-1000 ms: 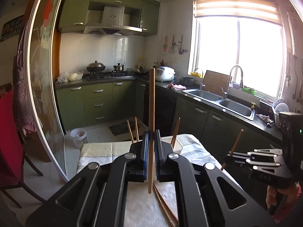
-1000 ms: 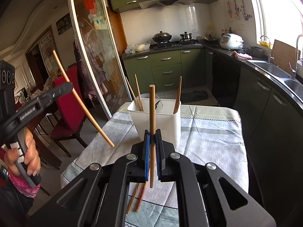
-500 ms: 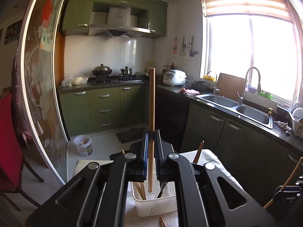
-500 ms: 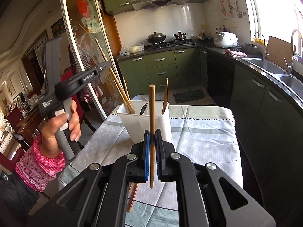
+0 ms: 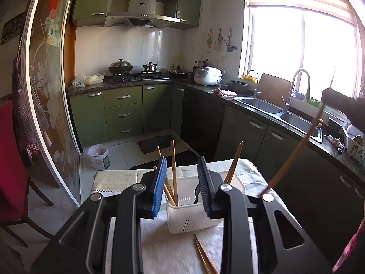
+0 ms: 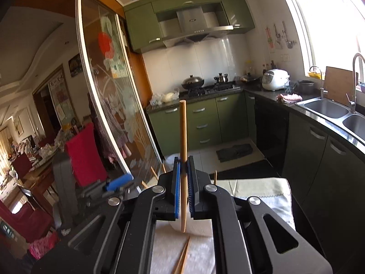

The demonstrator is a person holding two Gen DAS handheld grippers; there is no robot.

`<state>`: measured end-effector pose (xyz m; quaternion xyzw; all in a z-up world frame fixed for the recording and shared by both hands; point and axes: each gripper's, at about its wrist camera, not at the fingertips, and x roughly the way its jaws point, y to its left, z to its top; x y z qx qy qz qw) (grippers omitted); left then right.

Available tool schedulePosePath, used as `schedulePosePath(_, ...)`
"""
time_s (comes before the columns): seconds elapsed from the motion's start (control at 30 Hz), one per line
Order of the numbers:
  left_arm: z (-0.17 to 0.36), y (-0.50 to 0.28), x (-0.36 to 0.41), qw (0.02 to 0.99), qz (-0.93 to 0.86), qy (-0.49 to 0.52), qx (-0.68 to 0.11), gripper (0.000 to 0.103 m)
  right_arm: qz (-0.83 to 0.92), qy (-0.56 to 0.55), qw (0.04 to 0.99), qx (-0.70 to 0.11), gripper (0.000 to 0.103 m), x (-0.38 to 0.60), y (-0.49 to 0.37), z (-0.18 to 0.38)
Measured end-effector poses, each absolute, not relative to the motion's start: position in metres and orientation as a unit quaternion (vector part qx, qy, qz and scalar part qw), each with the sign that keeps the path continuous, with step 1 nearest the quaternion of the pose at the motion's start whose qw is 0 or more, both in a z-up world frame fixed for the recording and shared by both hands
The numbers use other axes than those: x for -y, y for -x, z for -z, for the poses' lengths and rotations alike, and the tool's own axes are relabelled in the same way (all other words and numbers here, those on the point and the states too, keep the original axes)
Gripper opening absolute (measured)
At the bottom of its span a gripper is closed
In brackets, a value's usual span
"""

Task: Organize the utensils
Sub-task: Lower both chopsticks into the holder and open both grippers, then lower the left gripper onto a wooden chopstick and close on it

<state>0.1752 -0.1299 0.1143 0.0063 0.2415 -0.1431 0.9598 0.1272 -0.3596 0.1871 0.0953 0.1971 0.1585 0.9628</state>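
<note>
In the left wrist view my left gripper [image 5: 181, 166] hangs just above the white utensil holder [image 5: 184, 217], its jaws opening. The blue pads [image 5: 158, 187] touch nothing. Several wooden chopsticks [image 5: 174, 171] stand in the holder, seen between the jaws. My right gripper [image 6: 183, 166] is shut on one upright wooden chopstick [image 6: 183, 137], raised over the holder [image 6: 200, 226]. That right gripper [image 5: 342, 107] shows blurred at the far right of the left view, its chopstick [image 5: 294, 153] slanting down. The left gripper [image 6: 118, 182] sits low at the left of the right wrist view.
Two loose chopsticks [image 5: 205, 258] lie on the pale tablecloth [image 5: 118, 180] in front of the holder, also visible as chopsticks [image 6: 182, 260] below my right gripper. Green kitchen cabinets, a sink counter [image 5: 273, 111] and a glass sliding door [image 5: 45, 91] surround the small table. A red chair [image 6: 84, 153] stands left.
The left gripper moved over the holder, came down and opened, letting go of its chopstick, which is now in the holder. The right gripper rose with its chopstick still clamped.
</note>
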Motion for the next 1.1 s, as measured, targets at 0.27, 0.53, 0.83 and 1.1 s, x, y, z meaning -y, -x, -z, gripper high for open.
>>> schedulePosePath(0.27,-0.108,-0.145,0.118,0.953,0.148,-0.03,-0.263,0.028,-0.106,-0.092,0.956,-0.259,0.007,0.351,-0.202,-0.145)
schedulePosePath(0.53,-0.092,-0.145,0.117,0.932,0.161,-0.022,-0.324,0.028,-0.119,-0.083,0.939,-0.313,0.01,0.35,-0.221,-0.096)
schedulePosePath(0.83,-0.042,-0.148,0.143,0.9,0.169,-0.024,-0.402,0.032,-0.13,-0.102,0.956,-0.242,0.024,0.393,-0.129,-0.122)
schedulePosePath(1.1,0.037,-0.173,0.164,0.839,0.141,-0.009,-0.525,0.032,-0.101,-0.108,0.954,-0.261,0.032,0.441,-0.051,-0.076)
